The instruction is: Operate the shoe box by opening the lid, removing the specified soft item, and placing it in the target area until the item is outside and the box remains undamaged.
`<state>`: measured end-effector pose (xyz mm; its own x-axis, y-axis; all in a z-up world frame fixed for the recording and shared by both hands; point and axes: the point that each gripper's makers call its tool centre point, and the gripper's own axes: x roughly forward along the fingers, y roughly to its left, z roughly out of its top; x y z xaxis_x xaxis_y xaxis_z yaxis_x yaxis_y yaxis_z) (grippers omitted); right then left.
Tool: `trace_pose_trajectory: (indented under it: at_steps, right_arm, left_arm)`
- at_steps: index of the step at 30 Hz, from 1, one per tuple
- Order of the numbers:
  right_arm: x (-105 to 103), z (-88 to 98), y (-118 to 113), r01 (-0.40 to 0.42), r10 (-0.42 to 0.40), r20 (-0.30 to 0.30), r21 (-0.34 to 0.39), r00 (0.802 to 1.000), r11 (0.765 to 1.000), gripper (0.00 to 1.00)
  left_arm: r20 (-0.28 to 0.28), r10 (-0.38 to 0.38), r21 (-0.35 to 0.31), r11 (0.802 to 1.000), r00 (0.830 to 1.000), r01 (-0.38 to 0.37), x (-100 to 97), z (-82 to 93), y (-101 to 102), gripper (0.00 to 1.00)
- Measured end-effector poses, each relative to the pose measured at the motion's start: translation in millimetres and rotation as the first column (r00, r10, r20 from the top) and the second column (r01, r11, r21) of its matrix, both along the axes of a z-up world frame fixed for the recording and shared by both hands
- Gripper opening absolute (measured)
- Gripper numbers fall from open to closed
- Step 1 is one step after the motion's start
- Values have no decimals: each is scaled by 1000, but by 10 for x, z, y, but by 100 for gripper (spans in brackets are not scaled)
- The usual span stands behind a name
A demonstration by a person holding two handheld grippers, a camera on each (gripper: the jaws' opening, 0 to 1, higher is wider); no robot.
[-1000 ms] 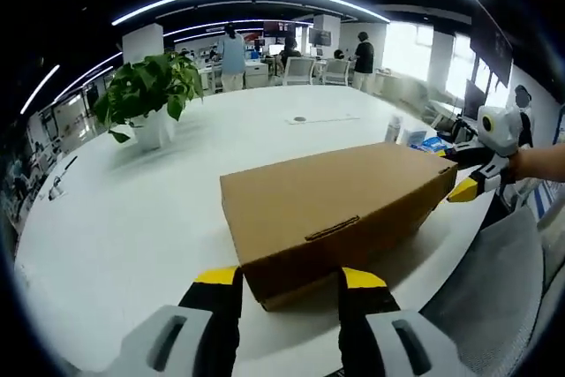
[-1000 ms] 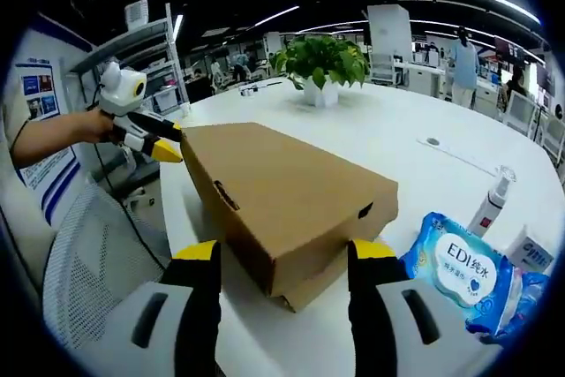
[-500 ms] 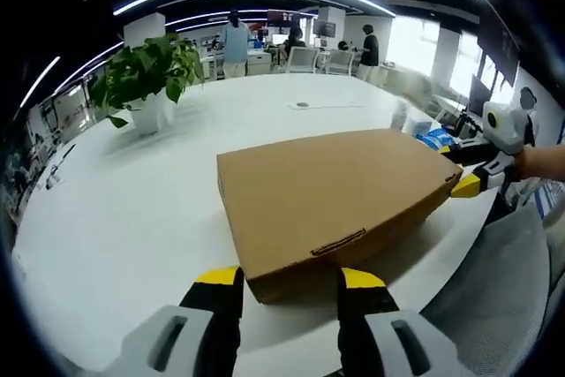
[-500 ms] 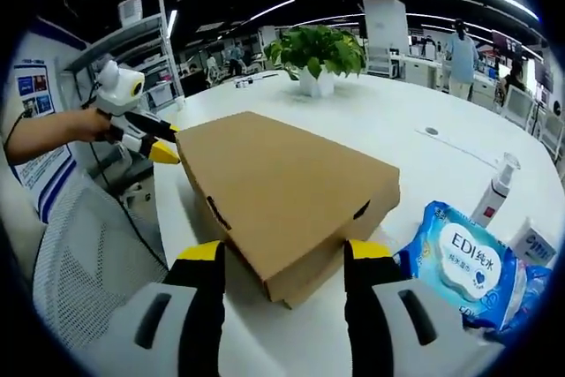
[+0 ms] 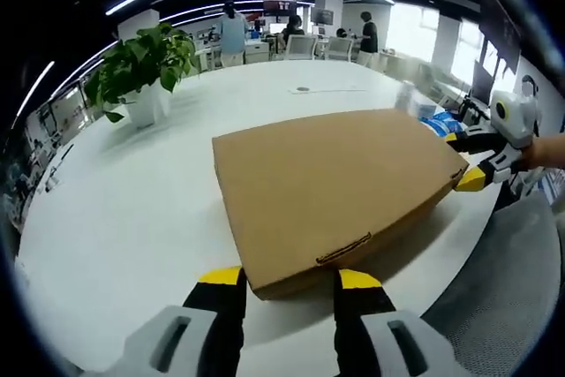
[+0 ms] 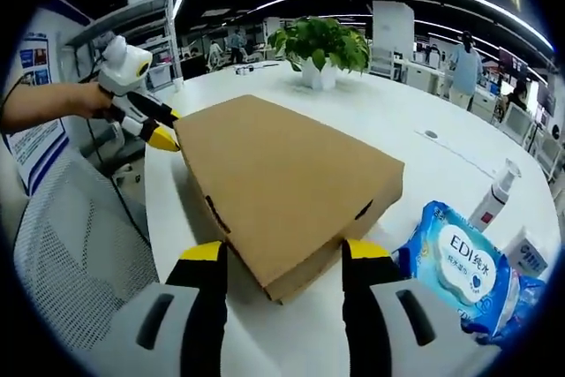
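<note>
Left gripper: jaws parted, holding nothing, set either side of the near corner of the shoe box, right at the lid's front edge; my guess is it sits there to catch that edge and lift.
Right gripper: jaws likewise apart and empty, bracketing the opposite end of the box, where the lid overlaps the base; from the left gripper view its yellow tips sit at the far right corner.
Why both ends: judging by the task, a gripper at each end lets the lid rise evenly without bending the cardboard.
Shoe box: lies flat near the table's edge, lid shut, slot tab on its front wall; the soft item is presumably inside, unseen.
Wet-wipes pack: blue, just right of the box on the table, with a spray bottle beyond it.
Potted plant: well apart, far left on the table.
Mesh chair: beside the table edge, near the person's arm.
Stage: lid not yet opened.
</note>
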<state>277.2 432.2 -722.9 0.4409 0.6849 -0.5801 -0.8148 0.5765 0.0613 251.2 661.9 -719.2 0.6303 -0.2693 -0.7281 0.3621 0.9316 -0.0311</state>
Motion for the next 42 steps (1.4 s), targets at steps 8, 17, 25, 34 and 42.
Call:
trace_pose_trajectory:
  at_steps: [8,17,25,34,42]
  right_arm:
    - [102,0,-18,-3,3,4,-2,1000,1000,47]
    - [305,-3,-58,0,0,-8,3,1000,1000,47]
    - [496,-9,-88,1,-1,-25,5,1000,1000,47]
    - [671,-11,-138,-1,1,-32,-1,999,1000,48]
    - [836,-12,-179,1,-1,-35,-13,999,1000,48]
  left_arm:
    - [-9,-5,4,1000,1000,5,115,-2,-1,39]
    - [-17,-4,7,1000,1000,4,322,-6,-38,39]
    - [-22,-2,7,1000,1000,2,494,-7,-65,39]
    - [-24,-1,7,1000,1000,1,674,-10,-114,39]
    - [-25,-4,4,1000,1000,4,845,-12,-151,39]
